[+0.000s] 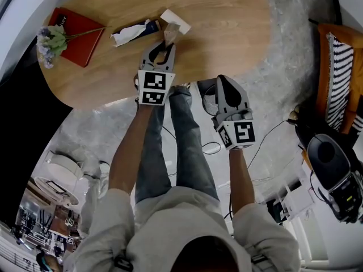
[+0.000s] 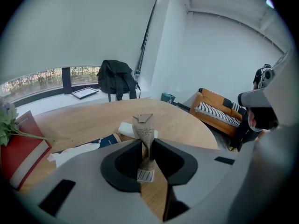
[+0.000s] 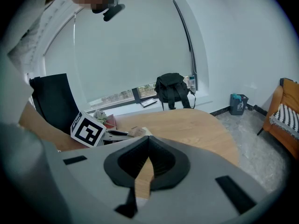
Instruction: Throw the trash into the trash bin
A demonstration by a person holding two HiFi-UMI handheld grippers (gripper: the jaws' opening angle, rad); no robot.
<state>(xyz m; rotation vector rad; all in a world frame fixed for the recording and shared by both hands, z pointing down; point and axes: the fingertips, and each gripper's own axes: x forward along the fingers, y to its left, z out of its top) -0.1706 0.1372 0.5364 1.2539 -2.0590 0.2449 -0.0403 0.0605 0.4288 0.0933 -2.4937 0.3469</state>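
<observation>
Left gripper point(image 2: 148, 146) has its jaws pinched on a crumpled brown wrapper point(image 2: 144, 127), upright over the table point(image 1: 227, 27) (bin point(image 3: 238, 103) well apart, by the wall); right gripper point(image 3: 148, 141) closed, empty

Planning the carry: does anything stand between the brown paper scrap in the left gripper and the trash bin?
Only the wooden table: the brown paper scrap is held over it, and the trash bin sits on the floor beyond its far edge.

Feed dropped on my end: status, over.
Left gripper shut on paper scrap, over table. Right gripper shut, empty. Bin far off; path looks clear.
</observation>
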